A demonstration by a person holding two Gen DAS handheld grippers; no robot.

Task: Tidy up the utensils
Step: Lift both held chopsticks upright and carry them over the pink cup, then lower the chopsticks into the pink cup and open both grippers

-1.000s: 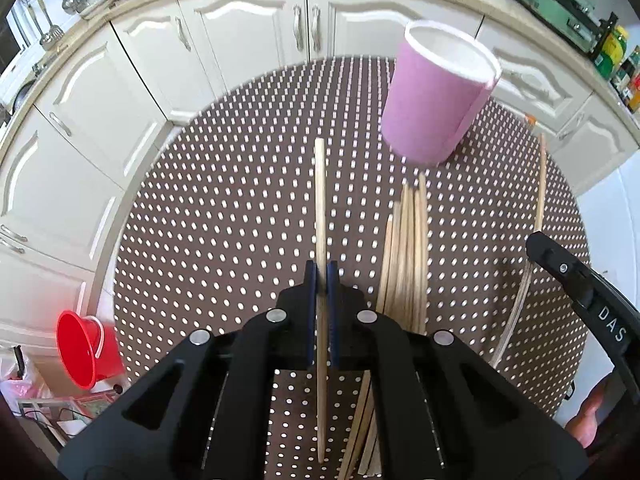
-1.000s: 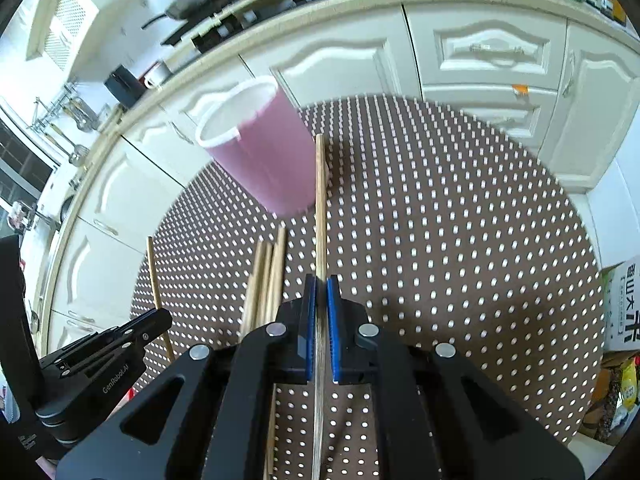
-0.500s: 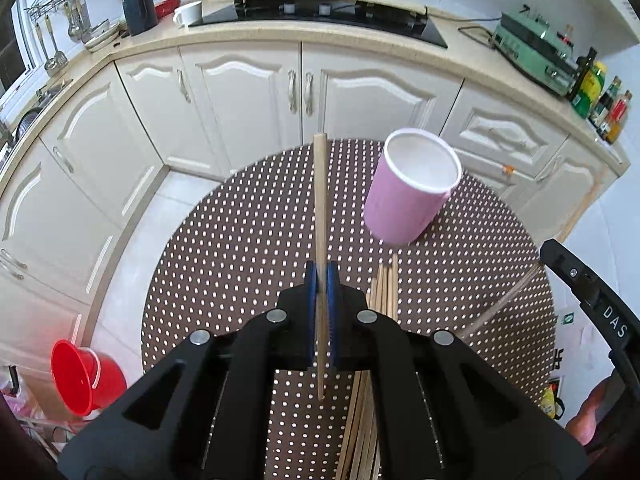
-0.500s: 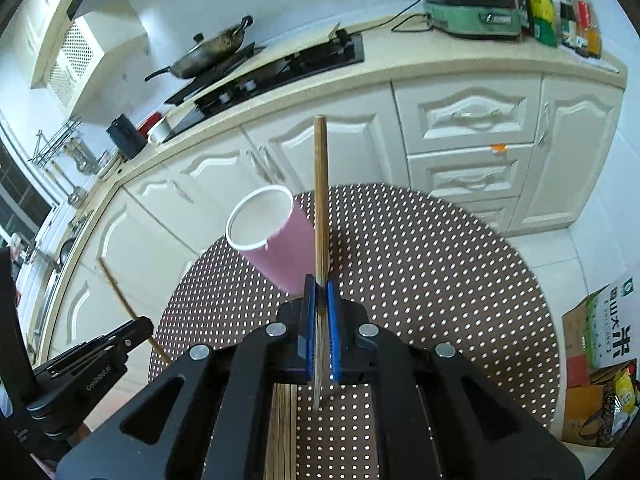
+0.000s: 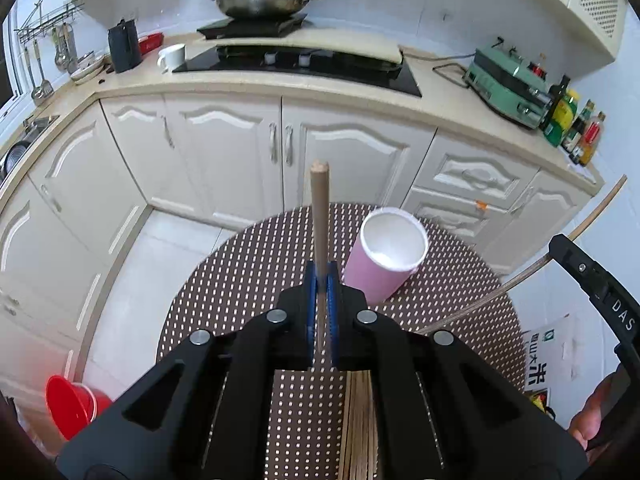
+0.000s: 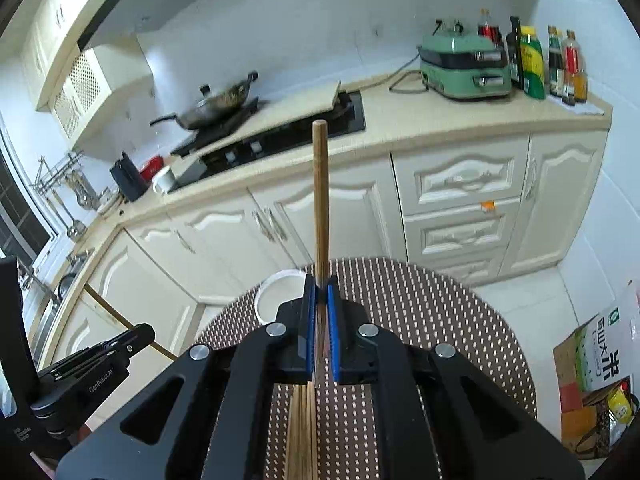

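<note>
My left gripper [image 5: 320,276] is shut on a wooden chopstick [image 5: 319,216] that sticks up and forward, high above the round dotted brown table [image 5: 240,280]. The pink cup [image 5: 384,264] stands upright on the table just right of it, its white inside showing. My right gripper [image 6: 320,288] is shut on a second chopstick [image 6: 320,200], also lifted; the cup's rim [image 6: 272,292] peeks out left of its fingers. Several more chopsticks [image 5: 360,420] lie bundled on the table below both grippers. The right gripper [image 5: 592,292] with its chopstick shows at the right edge of the left wrist view.
White cabinets [image 5: 224,152] and a counter with a hob [image 5: 296,60], a wok [image 5: 260,2] and a green appliance [image 5: 508,84] curve behind the table. A red bucket [image 5: 72,404] sits on the floor at left, a cardboard box [image 6: 600,352] at right.
Both grippers rose well above the table, each carrying its chopstick, and tilted toward level. The cup and table look smaller and lower; the counter and hob came into view.
</note>
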